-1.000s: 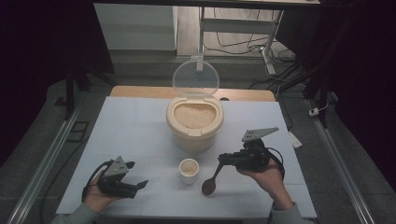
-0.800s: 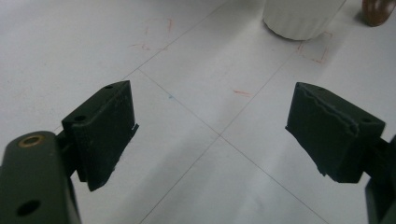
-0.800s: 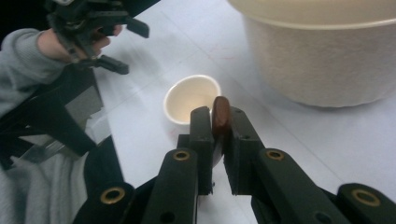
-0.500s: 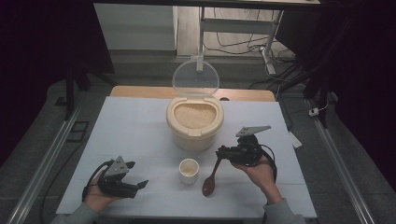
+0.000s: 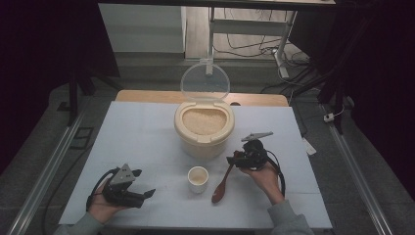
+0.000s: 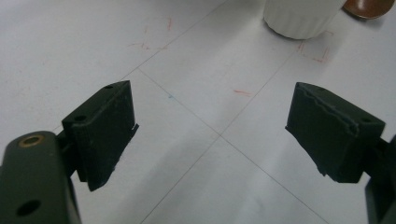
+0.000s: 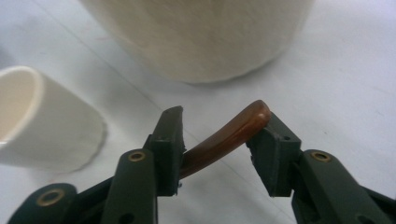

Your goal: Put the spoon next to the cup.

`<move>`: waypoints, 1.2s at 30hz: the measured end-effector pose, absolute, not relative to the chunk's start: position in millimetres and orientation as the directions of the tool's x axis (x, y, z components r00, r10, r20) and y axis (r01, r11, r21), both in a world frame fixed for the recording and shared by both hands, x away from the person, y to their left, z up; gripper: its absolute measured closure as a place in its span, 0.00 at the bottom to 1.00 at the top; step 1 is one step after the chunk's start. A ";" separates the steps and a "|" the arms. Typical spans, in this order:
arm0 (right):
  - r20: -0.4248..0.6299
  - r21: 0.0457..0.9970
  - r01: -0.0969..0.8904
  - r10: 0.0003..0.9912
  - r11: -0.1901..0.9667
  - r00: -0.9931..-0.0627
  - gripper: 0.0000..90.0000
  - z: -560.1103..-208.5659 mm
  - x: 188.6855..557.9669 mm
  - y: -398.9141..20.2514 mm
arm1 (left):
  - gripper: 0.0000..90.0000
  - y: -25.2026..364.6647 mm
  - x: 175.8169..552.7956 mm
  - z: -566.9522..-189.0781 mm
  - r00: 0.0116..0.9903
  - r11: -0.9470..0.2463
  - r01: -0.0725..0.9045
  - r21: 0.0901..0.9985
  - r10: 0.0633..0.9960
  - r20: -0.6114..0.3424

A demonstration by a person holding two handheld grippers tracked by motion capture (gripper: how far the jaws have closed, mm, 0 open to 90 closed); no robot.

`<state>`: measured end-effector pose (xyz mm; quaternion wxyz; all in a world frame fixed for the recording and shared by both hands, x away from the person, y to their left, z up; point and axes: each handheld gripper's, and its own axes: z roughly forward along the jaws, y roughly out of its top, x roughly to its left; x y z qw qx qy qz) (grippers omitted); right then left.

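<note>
Right claw [image 5: 234,159] was letting go of the brown spoon [image 5: 222,185].
Its jaws had just been opening, handle loose between them; left claw [image 5: 145,194] gaped empty.

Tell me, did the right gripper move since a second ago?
Yes. The right gripper dropped toward the table, beside the rice container. Its jaws have just been opening, with the brown spoon handle between them.

— Containers on the table [image 5: 147,127]?
— One rice bin [image 5: 204,128], lid open, toward the far edge; one small white cup [image 5: 198,178] nearer the front edge.
— Utensils?
— One brown spoon [image 5: 221,187], just right of the cup.
— Tools?
— Two: left gripper [image 5: 143,194], right gripper [image 5: 233,159]. Nothing else counted.
</note>
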<state>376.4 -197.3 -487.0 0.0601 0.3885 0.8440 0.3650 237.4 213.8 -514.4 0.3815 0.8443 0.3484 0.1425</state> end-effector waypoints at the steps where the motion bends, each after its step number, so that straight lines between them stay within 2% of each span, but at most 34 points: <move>1: 0.181 0.658 0.616 0.704 0.433 -0.687 0.61 -489.5 377.3 -197.7 | 0.17 213.6 237.4 -514.6 0.717 -0.467 0.480 0.743 0.696 -0.026; 19: 0.108 0.604 0.676 0.797 0.422 -0.594 0.46 -514.0 380.9 -190.4 | 0.17 212.1 237.6 -515.9 0.723 -0.477 0.480 0.736 0.691 -0.023; 25: 0.109 0.662 0.658 0.823 0.359 -0.558 0.41 -506.8 379.5 -200.3 | 0.17 212.1 237.4 -515.9 0.722 -0.477 0.479 0.737 0.691 -0.022; 32: 0.142 0.758 0.554 0.741 0.345 -0.656 0.44 -488.4 358.4 -225.4 | 0.17 213.6 237.7 -515.6 0.712 -0.466 0.485 0.740 0.702 -0.025; 36: 0.112 0.798 0.481 0.695 0.363 -0.710 0.44 -483.4 340.7 -241.4 | 0.16 213.7 238.1 -515.6 0.703 -0.457 0.495 0.739 0.711 -0.032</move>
